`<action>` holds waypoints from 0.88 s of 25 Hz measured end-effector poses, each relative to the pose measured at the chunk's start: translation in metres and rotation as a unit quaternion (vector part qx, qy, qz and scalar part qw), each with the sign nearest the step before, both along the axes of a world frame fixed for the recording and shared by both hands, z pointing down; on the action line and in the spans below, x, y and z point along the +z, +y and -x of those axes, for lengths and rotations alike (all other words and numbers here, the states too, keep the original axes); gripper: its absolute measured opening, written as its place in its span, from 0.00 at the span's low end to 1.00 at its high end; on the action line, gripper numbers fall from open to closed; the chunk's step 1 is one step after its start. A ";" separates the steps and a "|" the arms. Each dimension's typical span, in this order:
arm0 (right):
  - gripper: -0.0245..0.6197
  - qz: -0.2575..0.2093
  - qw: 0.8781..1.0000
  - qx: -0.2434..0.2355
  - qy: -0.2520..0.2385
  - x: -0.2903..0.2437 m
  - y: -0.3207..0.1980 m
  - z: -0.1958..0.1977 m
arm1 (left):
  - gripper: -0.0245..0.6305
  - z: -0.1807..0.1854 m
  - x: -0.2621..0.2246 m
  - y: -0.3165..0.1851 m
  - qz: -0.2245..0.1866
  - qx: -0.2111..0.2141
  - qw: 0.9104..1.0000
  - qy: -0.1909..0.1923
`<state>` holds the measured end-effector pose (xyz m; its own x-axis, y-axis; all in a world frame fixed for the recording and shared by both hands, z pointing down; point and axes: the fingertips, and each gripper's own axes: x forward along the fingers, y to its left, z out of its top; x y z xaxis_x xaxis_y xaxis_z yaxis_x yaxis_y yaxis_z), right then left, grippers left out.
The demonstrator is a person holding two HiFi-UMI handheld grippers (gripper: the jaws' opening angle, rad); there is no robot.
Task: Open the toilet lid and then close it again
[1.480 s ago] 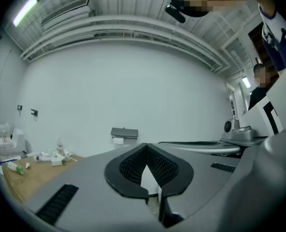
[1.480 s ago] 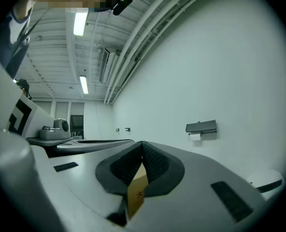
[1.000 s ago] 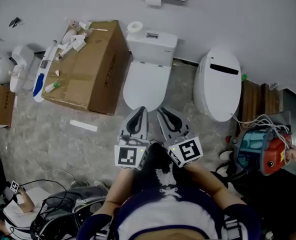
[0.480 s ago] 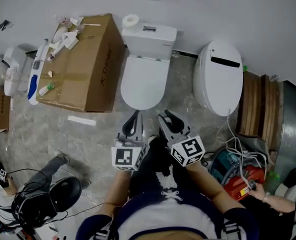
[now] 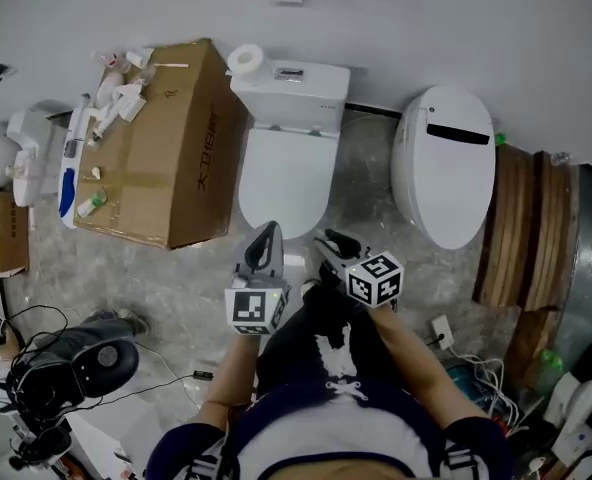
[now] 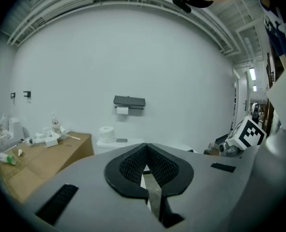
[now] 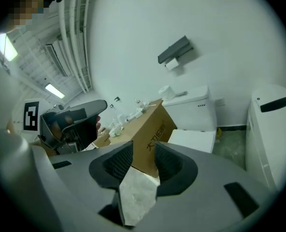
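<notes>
The toilet lid [image 5: 284, 173] lies shut on the bowl, just ahead of both tools and lower. I judge it to be stiff, light plastic, smooth and rather slippery, hinged at the tank [image 5: 294, 83] side. Its front edge, nearest to the tools, seems the best place to lift. The left tool [image 5: 267, 230] is closed and empty. The right tool [image 5: 328, 240] has just been opening its jaws, with nothing between them. The floor [image 5: 176, 278] is grey stone tile. A cardboard box [image 5: 166, 158] stands left of the left tool, against the white wall [image 5: 426, 28].

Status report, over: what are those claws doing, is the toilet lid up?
Left gripper shut, empty. Right gripper: jaws just been opening, nothing between. Toilet lid down, untouched. Cardboard box alongside.
</notes>
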<state>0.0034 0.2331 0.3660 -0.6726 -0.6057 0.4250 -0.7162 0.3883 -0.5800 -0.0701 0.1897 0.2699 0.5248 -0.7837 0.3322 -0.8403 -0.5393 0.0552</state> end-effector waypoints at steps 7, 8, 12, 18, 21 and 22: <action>0.20 0.075 0.997 -0.008 -0.034 0.054 -0.042 -0.029 | 0.05 -0.029 0.063 -0.036 0.059 0.001 0.998 -0.017; 0.20 0.084 0.996 -0.009 -0.034 0.062 -0.046 -0.030 | 0.05 -0.029 0.074 -0.037 0.071 0.001 0.997 -0.020; 0.20 0.121 0.992 -0.008 -0.025 0.104 -0.058 -0.030 | 0.05 -0.028 0.116 -0.039 0.120 0.004 0.993 -0.019; 0.20 0.183 0.983 -0.006 -0.010 0.185 -0.059 -0.025 | 0.05 -0.018 0.172 -0.039 0.165 0.017 0.986 -0.027; 0.21 0.214 0.977 -0.003 -0.006 0.230 -0.059 -0.022 | 0.05 -0.015 0.203 -0.035 0.182 0.034 0.982 -0.030; 0.22 0.224 0.975 -0.001 -0.004 0.246 -0.059 -0.022 | 0.05 -0.015 0.214 -0.034 0.188 0.041 0.981 -0.030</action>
